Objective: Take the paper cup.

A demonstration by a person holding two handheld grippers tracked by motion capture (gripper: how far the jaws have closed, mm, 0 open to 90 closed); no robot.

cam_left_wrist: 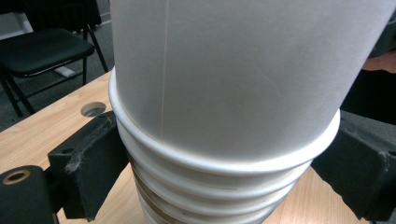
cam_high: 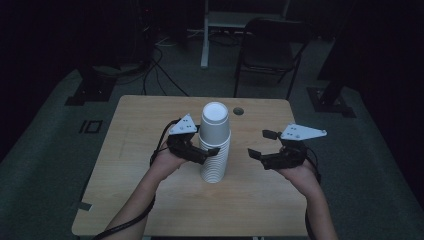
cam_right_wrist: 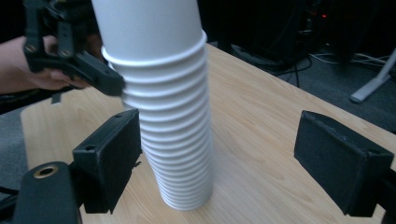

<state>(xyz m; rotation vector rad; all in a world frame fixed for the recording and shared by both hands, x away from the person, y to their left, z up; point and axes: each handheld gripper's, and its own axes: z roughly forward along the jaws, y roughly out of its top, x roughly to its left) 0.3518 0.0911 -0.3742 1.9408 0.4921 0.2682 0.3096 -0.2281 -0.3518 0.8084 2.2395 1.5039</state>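
A tall stack of white paper cups stands upside down in the middle of the wooden table. My left gripper comes at it from the left and is shut on the stack. In the left gripper view its pads press on the ribbed rims just below the top cup. My right gripper hovers to the right of the stack, apart from it, jaws open and empty. In the right gripper view the stack stands beyond the wide-open jaws, with the left gripper clamped on it.
A round cable hole lies in the table behind the stack. A black chair and a white desk leg stand beyond the far edge, with cables on the dark floor. Bare wood lies in front of the stack.
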